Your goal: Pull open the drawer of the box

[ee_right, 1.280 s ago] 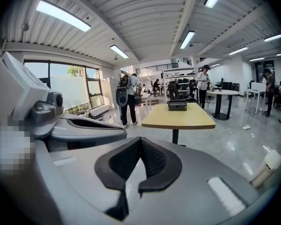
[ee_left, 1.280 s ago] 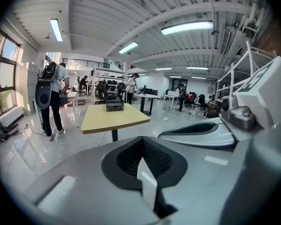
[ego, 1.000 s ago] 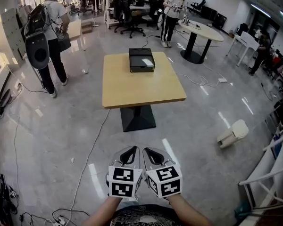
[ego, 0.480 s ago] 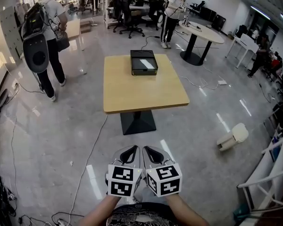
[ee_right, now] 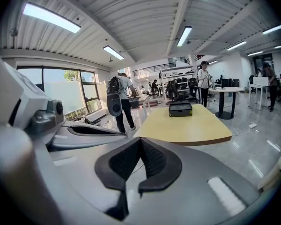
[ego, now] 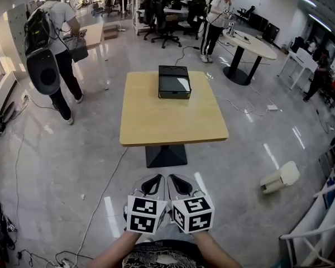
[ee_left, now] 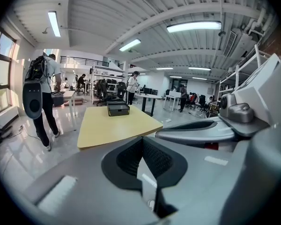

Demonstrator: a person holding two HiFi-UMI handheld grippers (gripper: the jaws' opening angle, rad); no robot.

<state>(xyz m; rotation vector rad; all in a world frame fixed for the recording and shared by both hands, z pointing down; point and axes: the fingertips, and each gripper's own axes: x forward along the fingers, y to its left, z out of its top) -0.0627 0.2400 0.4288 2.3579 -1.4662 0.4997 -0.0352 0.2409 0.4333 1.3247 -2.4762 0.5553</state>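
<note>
Both tongs are shut with nothing between them: the left tongs (ego: pixel 154 178) and the right tongs (ego: pixel 176 179) sit side by side, low and close to the person's body, pointing at the square wooden surface (ego: pixel 167 119), which is well apart from them across bare floor. The black box (ego: pixel 174 82) rests near the far edge of that surface, roughly centred, with its drawer (ego: pixel 173 94) front facing the person; no handle or lip can be made out from here. The step in hand looks like the approach, so the tongs should probably be opened before they arrive. One pair could then steady the box body from the side or top while the other takes the drawer front and draws it straight towards the person, since a light box may otherwise slide along with the drawer. Because the box is set far back, the arms will have to reach over the near edge and most of the bare top. That bare stretch in front of the drawer also gives it room to slide out. On the floor, a cable (ego: pixel 109 177) trails from the pedestal base (ego: pixel 166 155) towards the lower left and is best stepped around. A person with a backpack (ego: pixel 50 43) stands off to the left, and a white overturned object (ego: pixel 279 177) lies to the right, both away from the straight path.
</note>
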